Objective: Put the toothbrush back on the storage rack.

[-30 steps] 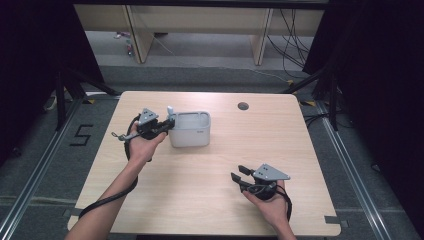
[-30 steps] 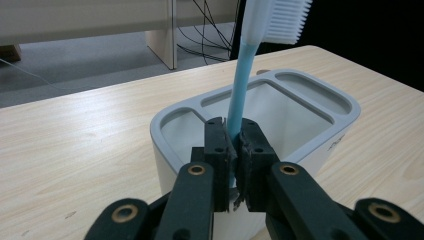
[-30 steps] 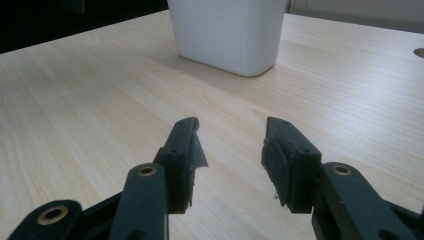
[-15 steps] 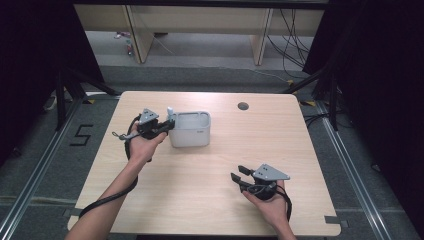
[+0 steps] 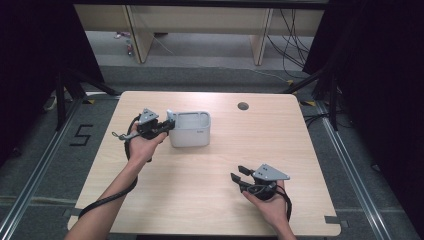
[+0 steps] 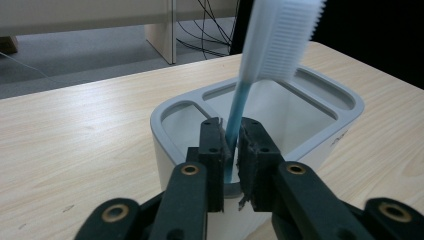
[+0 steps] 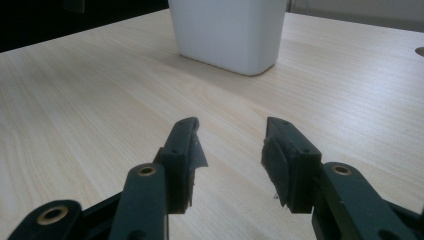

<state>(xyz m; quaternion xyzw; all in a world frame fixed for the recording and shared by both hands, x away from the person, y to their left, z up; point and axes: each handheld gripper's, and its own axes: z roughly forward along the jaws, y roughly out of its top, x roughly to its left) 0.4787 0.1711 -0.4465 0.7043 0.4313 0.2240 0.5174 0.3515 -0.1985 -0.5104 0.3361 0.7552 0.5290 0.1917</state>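
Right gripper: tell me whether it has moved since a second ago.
No. The right gripper rests at the same spot near the table's front right, equally far from the white holder.

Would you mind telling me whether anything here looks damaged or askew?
The toothbrush leans tilted over the white holder, clamped in the left gripper. The right gripper pads look slightly frayed at their edges.
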